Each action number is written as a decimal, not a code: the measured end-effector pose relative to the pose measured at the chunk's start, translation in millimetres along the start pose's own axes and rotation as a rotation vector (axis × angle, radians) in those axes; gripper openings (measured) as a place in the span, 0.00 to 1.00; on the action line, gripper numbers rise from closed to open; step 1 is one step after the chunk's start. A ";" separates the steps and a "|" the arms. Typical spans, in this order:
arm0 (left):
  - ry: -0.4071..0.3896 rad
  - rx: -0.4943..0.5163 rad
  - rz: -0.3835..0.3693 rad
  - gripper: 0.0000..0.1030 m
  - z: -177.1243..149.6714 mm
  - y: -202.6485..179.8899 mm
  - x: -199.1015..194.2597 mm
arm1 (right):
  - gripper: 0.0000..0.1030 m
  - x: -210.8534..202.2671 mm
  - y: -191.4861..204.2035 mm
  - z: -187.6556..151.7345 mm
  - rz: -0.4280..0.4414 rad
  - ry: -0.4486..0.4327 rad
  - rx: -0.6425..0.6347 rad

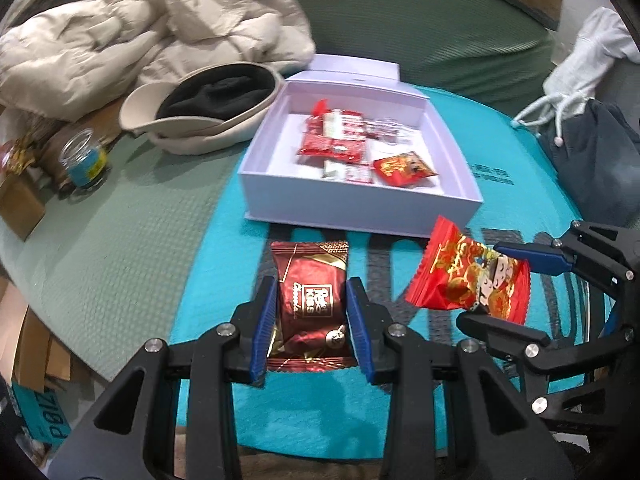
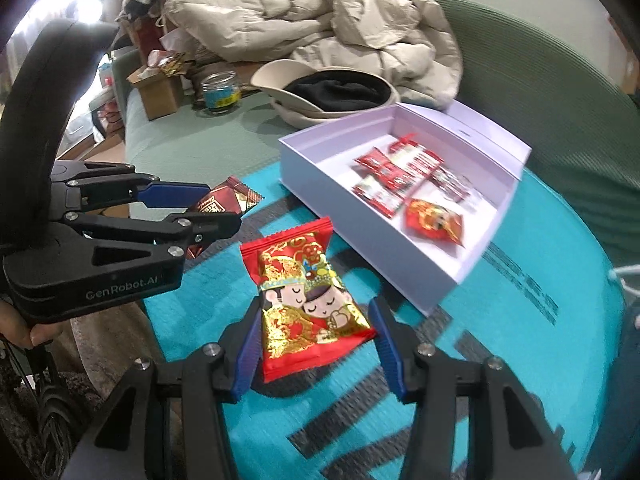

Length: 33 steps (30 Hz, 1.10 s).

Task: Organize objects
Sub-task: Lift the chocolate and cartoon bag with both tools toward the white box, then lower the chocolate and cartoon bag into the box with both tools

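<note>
My left gripper point(image 1: 310, 286) is shut on a dark red chocolate packet point(image 1: 310, 308), lifted over the teal mat point(image 1: 224, 272). To its right, my right gripper point(image 1: 486, 280) is shut on a bright red candy packet with cartoon figures point(image 1: 460, 276). In the right wrist view that candy packet point(image 2: 296, 264) sits between the blue pads of the right gripper point(image 2: 316, 306). At the left there, the left gripper point(image 2: 222, 206) holds the chocolate packet point(image 2: 236, 196). Just beyond both stands an open lilac box point(image 1: 360, 204) point(image 2: 360, 248) holding several red packets.
A beige hat point(image 1: 200, 116) and a beige jacket point(image 1: 140, 36) lie behind the box on the green cushion point(image 1: 140, 208). A glass jar point(image 1: 82, 160) and cardboard boxes point(image 1: 20, 204) stand at the left. A white drawstring bag point(image 1: 580, 76) and dark cloth point(image 1: 592, 160) lie at the right.
</note>
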<state>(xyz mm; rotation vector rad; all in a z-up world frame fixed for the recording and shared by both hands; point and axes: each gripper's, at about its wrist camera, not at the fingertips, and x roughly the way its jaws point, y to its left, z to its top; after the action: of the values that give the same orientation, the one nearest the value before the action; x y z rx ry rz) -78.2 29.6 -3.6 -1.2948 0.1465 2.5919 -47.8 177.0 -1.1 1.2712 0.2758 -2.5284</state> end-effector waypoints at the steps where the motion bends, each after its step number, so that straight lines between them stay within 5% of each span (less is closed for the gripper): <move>1: -0.002 0.006 -0.003 0.33 1.5 -2.4 -0.2 | 0.51 -2.2 -2.6 -1.9 -0.007 -0.001 0.009; 18: -0.005 0.015 -0.001 0.33 -3.1 -28.8 -14.6 | 0.51 -37.2 -10.0 -29.7 -0.035 -0.044 0.039; 33: 0.001 0.110 -0.021 0.33 29.6 -18.0 13.8 | 0.51 -16.5 -16.0 -8.4 -0.064 -0.036 0.093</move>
<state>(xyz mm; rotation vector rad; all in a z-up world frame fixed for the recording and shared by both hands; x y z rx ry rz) -104.5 55.1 3.5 -1.2520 0.2704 2.5275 -37.7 197.5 7.9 1.2677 0.1961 -2.6433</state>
